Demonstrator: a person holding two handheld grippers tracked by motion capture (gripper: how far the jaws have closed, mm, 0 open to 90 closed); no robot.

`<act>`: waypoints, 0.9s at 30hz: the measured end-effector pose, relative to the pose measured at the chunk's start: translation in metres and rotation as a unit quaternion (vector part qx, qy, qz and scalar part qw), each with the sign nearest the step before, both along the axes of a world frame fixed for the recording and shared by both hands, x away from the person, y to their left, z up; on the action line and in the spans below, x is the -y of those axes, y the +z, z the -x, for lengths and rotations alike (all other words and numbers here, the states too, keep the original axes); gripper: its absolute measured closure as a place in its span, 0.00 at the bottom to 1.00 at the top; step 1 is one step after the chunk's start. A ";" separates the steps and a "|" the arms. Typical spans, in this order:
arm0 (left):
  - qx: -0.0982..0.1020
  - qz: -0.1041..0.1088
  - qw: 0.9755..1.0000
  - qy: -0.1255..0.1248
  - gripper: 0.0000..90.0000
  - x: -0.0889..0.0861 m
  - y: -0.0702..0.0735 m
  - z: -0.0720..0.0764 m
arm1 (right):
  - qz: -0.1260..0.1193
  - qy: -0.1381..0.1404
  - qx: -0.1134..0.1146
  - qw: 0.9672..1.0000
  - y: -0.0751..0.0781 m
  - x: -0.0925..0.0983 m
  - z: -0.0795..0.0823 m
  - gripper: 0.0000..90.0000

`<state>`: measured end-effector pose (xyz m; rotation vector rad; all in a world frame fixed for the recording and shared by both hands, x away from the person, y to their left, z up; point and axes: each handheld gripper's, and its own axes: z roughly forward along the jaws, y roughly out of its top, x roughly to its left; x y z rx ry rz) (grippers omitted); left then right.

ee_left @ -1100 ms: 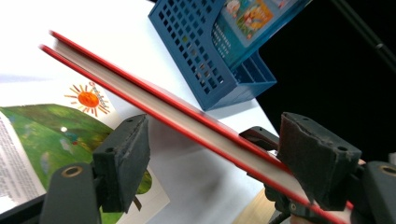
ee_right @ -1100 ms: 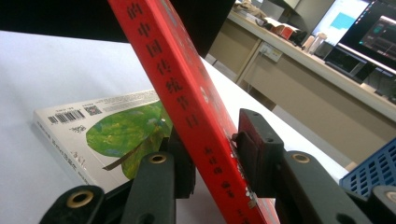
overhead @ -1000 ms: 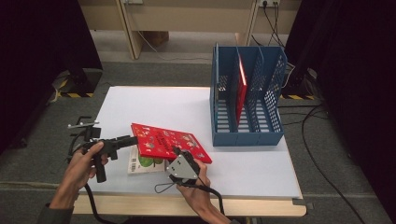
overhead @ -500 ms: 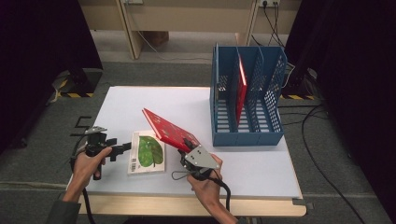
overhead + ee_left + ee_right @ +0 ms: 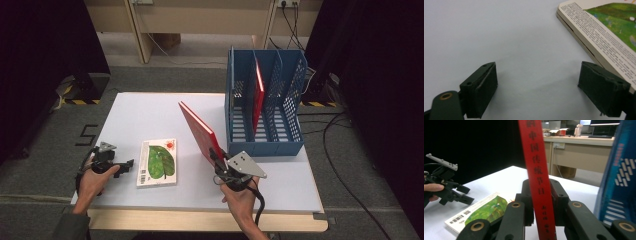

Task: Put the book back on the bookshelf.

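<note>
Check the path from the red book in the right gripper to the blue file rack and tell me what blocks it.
Nothing visible blocks it. The right gripper holds the red book tilted just left of the blue file rack; bare table lies between. One middle slot already holds another red book; the other slots look empty.

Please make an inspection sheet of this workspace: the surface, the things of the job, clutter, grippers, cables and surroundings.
Surface: white table, flat.
Job's things: red book held tilted on edge, near the blue file rack; a second red book stands in a rack slot; a book with a green leaf cover lies flat.
Clutter: nothing seen.
Grippers: right gripper shut on the red book's spine; left gripper open, low over the table beside the leaf book, nothing between its jaws.
Cables: one trails from the right gripper; others lie on the floor right of the table.
Surroundings: wooden desk legs behind, dark curtains at both sides.
</note>
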<state>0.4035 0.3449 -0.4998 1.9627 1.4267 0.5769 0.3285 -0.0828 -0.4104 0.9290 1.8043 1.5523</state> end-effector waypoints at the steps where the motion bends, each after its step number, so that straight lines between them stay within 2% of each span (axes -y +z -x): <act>1: -0.001 0.006 1.000 -0.002 0.16 -0.001 0.000 0.000 | 0.005 0.001 0.002 1.000 -0.001 0.002 0.001 0.86; 3: 0.001 0.009 1.000 -0.004 0.16 -0.002 -0.001 0.000 | 0.007 0.000 0.000 1.000 -0.003 0.007 0.003 0.86; 8: 0.004 0.009 1.000 -0.005 0.15 -0.002 -0.001 0.000 | -0.008 -0.004 -0.016 1.000 -0.007 0.020 0.005 0.86; 13: 0.006 0.008 1.000 -0.007 0.15 -0.003 -0.002 0.000 | -0.009 -0.004 -0.022 1.000 -0.012 0.029 0.008 0.86; 19: 0.014 0.012 1.000 -0.006 0.14 -0.003 -0.004 0.001 | -0.015 -0.006 -0.010 1.000 -0.009 0.033 0.005 0.85; 20: 0.015 0.012 1.000 -0.006 0.14 -0.003 -0.004 0.001 | -0.014 -0.006 -0.010 1.000 -0.007 0.033 0.005 0.85; 23: 0.016 0.011 1.000 -0.006 0.14 -0.003 -0.004 0.001 | 0.000 -0.005 0.009 1.000 -0.003 0.032 0.004 0.85; 26: 0.016 0.012 1.000 -0.006 0.14 -0.003 -0.004 0.001 | -0.002 -0.003 0.011 1.000 -0.002 0.030 0.002 0.84; 27: 0.017 0.012 1.000 -0.005 0.14 -0.003 -0.004 0.001 | 0.003 -0.001 0.020 1.000 -0.001 0.029 -0.001 0.84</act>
